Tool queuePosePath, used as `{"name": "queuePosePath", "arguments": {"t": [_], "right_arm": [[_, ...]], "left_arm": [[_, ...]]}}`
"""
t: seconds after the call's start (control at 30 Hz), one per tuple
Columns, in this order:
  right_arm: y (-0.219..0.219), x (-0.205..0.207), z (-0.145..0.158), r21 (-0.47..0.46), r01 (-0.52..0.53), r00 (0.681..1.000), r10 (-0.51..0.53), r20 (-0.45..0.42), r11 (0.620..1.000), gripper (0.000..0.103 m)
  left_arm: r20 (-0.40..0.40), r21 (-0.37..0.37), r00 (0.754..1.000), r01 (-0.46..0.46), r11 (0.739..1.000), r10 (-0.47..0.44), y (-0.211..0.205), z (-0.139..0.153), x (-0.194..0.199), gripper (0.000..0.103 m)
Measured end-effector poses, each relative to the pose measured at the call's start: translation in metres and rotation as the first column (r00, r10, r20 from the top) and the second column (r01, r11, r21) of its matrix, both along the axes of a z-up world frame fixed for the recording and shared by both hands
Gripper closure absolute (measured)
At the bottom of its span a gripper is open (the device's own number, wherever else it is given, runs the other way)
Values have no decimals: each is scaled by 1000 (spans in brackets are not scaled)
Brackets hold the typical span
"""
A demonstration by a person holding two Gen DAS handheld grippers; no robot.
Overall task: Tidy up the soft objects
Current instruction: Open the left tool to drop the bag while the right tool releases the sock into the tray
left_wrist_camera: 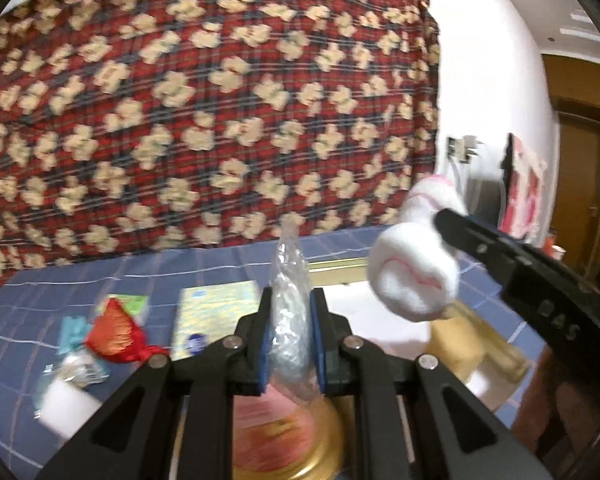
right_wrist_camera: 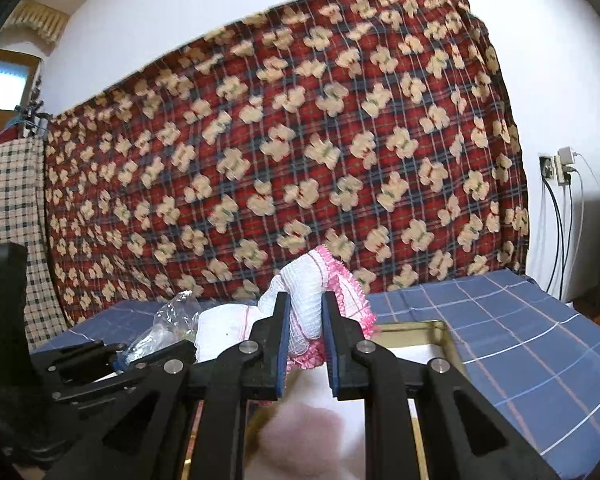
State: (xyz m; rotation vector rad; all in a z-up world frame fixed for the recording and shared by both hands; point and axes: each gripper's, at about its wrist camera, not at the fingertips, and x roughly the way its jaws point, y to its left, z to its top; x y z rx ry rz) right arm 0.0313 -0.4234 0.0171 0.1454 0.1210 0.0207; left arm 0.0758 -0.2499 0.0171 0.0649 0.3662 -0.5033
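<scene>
I'm working over a blue-check counter (right_wrist_camera: 500,320) w/ bear blanket (left_wrist_camera: 220,100) behind: left claw (left_wrist_camera: 288,336) clenching 1 plastic bag (left_wrist_camera: 290,304), right claw (right_wrist_camera: 305,334) clenching 1 white-pink cloth (right_wrist_camera: 312,280).

The only legible marking was embossed lettering on the black body of the right gripper (left_wrist_camera: 452,236), seen in the left wrist view near that picture's right edge. It appeared to read "DAS", though the first character was uncertain. The flat yellow-green packet (left_wrist_camera: 216,312) on the blue checked cloth (left_wrist_camera: 100,276) carried a round blue emblem and printing, but blur made its text unreadable. The small packets (left_wrist_camera: 72,360) at the left also bore print too blurred to read.
</scene>
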Motion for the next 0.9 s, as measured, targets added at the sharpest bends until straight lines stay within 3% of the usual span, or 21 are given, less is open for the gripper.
{"name": "queuePosePath", "arguments": {"t": [0.23,0.47,0.77,0.87,0.9], "right_arm": [[-36,20,7,-42,40,994,-44,-100,998,85],[-64,56,4,-30,17,970,-24,-241,999,85],[-83,91,-4,-46,-7,929,-11,-371,999,85],[-87,95,-9,-46,6,918,-24,-395,999,72],[-88,96,-10,-46,15,916,-32,-399,999,59]], "left_arm": [[-126,-3,984,124,992,-123,-40,11,18,88],[-210,39,967,153,987,-142,-70,11,41,88],[-321,22,936,156,988,-141,-90,-1,71,88],[-334,27,931,164,986,-145,-95,-4,75,86],[-337,31,930,164,986,-144,-97,-5,76,80]]}}
